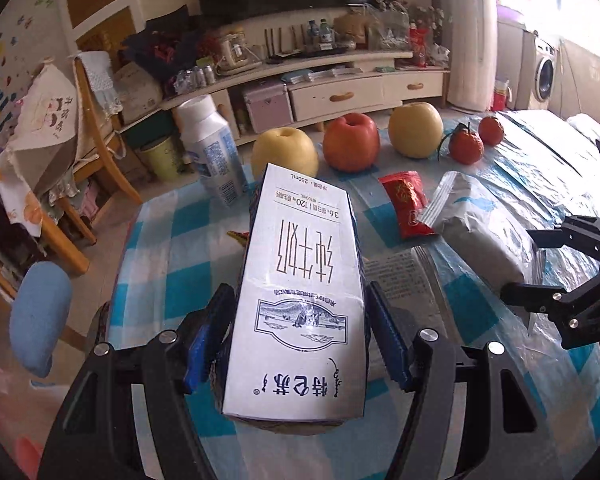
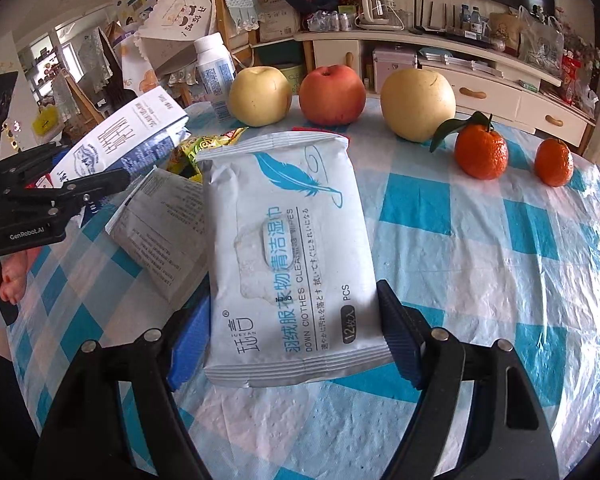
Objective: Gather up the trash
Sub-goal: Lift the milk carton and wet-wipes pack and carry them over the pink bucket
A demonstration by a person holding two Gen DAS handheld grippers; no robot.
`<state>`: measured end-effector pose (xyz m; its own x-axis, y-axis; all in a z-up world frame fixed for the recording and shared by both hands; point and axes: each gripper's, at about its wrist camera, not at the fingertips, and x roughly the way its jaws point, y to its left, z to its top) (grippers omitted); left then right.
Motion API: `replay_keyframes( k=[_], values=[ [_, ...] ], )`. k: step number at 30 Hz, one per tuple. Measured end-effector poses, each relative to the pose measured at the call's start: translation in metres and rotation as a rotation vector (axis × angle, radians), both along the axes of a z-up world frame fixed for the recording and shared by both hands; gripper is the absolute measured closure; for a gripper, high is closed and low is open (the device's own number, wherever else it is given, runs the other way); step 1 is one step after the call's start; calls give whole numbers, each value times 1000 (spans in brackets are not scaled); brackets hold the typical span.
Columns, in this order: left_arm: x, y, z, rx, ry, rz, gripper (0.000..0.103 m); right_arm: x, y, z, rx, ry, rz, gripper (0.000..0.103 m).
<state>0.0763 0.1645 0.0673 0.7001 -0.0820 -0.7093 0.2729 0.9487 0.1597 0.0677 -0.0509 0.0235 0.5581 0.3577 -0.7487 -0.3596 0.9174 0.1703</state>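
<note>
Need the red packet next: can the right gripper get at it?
Probably not yet: the right gripper is shut on the wipes pack, which covers most of the red packet.

The milk carton point(image 1: 300, 292) is hiding most of a yellow wrapper point(image 1: 238, 237) and the inner faces of the left gripper point(image 1: 300, 336) pads. The wipes pack point(image 2: 288, 248) is covering part of a printed paper packet point(image 2: 164, 236). The frame edge is cutting off the person's hand point(image 2: 4, 276).
</note>
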Motion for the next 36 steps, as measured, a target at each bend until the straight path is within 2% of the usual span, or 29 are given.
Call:
replay_keyframes(
  k=[8,11,26,36],
  values=[
    [-46,35,1,-78,-45,189,35,-18,14,7,-22,-8,-24,25],
    [-61,43,-1,-81,-50,238,35,-26,21,7,-30,-8,-27,25],
    [-127,72,19,-167,-85,336,35,-76,66,23,-52,-27,32,25],
    [-163,112,40,-204,-126,405,35,-102,113,41,-58,-60,121,25]
  ],
)
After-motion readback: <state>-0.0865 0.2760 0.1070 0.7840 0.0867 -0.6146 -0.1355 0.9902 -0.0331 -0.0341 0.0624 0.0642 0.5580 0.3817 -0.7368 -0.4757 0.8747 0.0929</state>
